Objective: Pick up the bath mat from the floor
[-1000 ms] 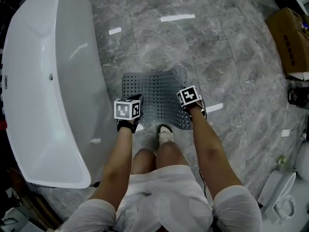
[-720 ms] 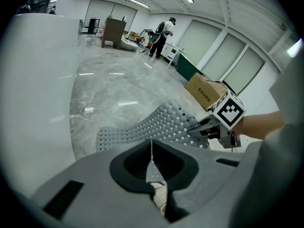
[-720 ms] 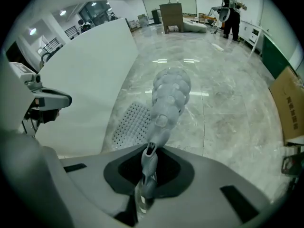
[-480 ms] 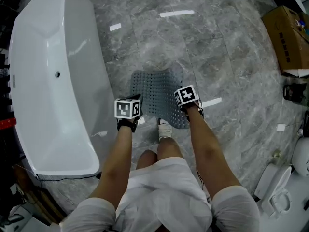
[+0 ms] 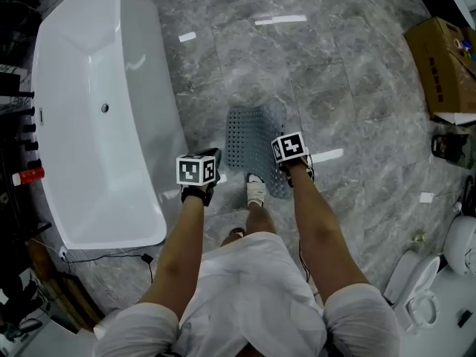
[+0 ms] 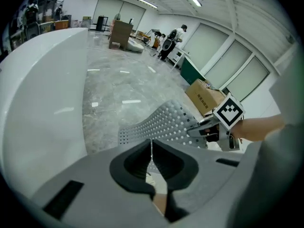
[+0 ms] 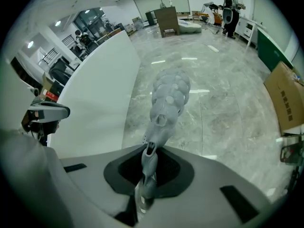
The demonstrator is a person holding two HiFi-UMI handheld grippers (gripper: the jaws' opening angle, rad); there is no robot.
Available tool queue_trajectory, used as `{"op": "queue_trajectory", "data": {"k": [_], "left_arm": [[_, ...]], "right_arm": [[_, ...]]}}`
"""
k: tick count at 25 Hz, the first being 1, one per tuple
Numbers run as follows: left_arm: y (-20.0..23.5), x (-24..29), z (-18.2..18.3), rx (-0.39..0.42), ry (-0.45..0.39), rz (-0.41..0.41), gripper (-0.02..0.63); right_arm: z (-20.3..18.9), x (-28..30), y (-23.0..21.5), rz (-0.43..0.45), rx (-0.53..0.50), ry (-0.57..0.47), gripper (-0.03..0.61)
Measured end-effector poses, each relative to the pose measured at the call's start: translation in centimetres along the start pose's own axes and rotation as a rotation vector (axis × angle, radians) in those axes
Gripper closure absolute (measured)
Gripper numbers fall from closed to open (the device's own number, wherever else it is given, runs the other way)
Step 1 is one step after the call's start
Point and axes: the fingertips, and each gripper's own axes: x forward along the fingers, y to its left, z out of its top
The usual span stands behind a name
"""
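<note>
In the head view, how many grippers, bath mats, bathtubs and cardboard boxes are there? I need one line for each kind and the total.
Grippers: 2 (left gripper, right gripper)
Bath mat: 1
Bathtub: 1
Cardboard box: 1
Total: 5

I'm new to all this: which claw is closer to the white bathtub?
Left. The left claw hangs just beside the bathtub; the right claw grips the mat at its far edge.

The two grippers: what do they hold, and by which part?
Both hold the bath mat: the left gripper pinches its left edge, the right gripper its right edge.
</note>
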Motion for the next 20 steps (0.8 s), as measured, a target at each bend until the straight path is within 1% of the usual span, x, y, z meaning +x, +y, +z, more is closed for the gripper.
{"op": "queue_trajectory", "data": {"k": [6,11,16,20], "left_arm": [[-2.9,-5.1,3.4,-0.021,0.003,-0.007,0.595],[-4.7,-9.3,8.1,-0.018,-0.039,0.016,0.597],[-5.9,-12.8,10.0,-0.048,-0.035,0.036,0.595],[-7.2,-14.8,11.8,-0.07,-0.08,0.037,0.595]], "right_arm": [[1.4,-6.2,1.5,0.013,0.008,0.011,0.532],[2.7,-10.7,2.9,0.036,0.008,0.018,0.532],[3.4,-14.3,4.6,0.067,0.022,0.027,0.532],[4.0,-16.8,3.7,0.059,-0.013,0.03,0.532]]}}
